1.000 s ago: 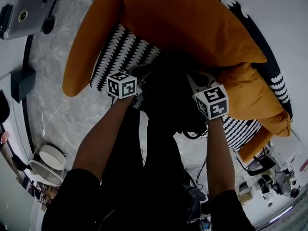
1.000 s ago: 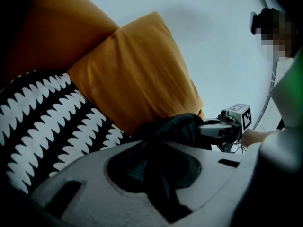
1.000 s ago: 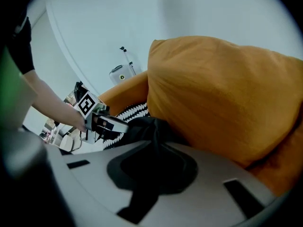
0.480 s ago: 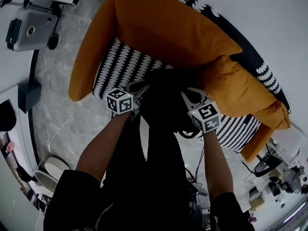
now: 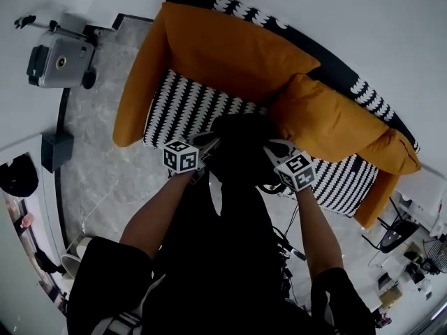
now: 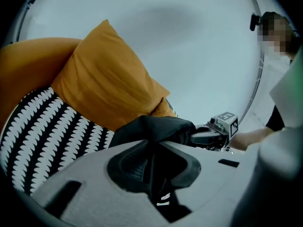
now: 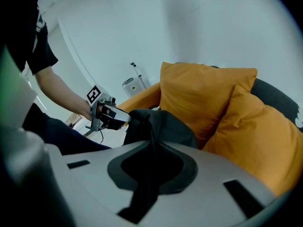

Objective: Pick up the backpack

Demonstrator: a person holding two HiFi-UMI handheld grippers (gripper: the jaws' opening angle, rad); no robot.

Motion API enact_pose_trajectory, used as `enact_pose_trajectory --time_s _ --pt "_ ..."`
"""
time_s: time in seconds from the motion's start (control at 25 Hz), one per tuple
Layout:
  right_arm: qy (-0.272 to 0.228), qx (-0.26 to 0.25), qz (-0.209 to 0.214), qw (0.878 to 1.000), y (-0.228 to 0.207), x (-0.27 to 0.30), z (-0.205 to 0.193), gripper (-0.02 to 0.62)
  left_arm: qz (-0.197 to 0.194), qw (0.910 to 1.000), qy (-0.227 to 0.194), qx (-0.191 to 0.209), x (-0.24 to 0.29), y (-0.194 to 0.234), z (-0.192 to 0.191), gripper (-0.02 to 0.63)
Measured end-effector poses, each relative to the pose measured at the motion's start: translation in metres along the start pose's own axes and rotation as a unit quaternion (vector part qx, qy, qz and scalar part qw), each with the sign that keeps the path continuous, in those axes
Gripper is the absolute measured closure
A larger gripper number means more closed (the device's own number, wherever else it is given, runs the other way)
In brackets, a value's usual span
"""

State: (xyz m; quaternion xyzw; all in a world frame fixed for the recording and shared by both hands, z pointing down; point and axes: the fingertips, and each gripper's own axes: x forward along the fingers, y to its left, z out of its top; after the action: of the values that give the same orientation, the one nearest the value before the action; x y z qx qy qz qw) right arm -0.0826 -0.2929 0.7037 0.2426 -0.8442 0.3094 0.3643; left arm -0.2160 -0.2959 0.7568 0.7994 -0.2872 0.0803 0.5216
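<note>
At the far left a grey case stands on the floor, well apart from the sofa with its black-and-white striped seat and orange cushions. The left gripper has its jaws nearly together, clamped on a fold of the backpack's black fabric; its own view shows the cloth pinched between the pads. The backpack hangs between the two tools over the front edge of the seat, close to the person's body, and it looks to be carried by the grips alone, though no view shows its underside. The right gripper is likewise closed on a fold of the same dark fabric, just in front of the right-hand cushion. The likely trouble is that each grip holds only a thin pinch of soft cloth, not a handle or strap. If the bag's weight drags on those folds, one could slide out of the pads and the bag would swing from the other side or drop. Pulling the hands apart would also strain both pinches. A dark loop hangs below the right tool, strap or cable I cannot tell, and it could snag.
</note>
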Motion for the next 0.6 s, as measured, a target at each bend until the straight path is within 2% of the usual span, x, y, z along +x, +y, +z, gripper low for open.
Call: enact_pose_trajectory --time_s 0.28,0.6 --pt "0.025 0.003 0.011 1.0 0.013 -0.025 -0.026 0.555 0.012 0.9986 0.048 0.017 -0.012 -0.035 -0.019 0.541" --pt "0.058 0.006 0.017 0.998 0.028 -0.048 -0.046 0.555 0.014 0.9929 0.106 0.051 -0.026 -0.069 -0.04 0.541"
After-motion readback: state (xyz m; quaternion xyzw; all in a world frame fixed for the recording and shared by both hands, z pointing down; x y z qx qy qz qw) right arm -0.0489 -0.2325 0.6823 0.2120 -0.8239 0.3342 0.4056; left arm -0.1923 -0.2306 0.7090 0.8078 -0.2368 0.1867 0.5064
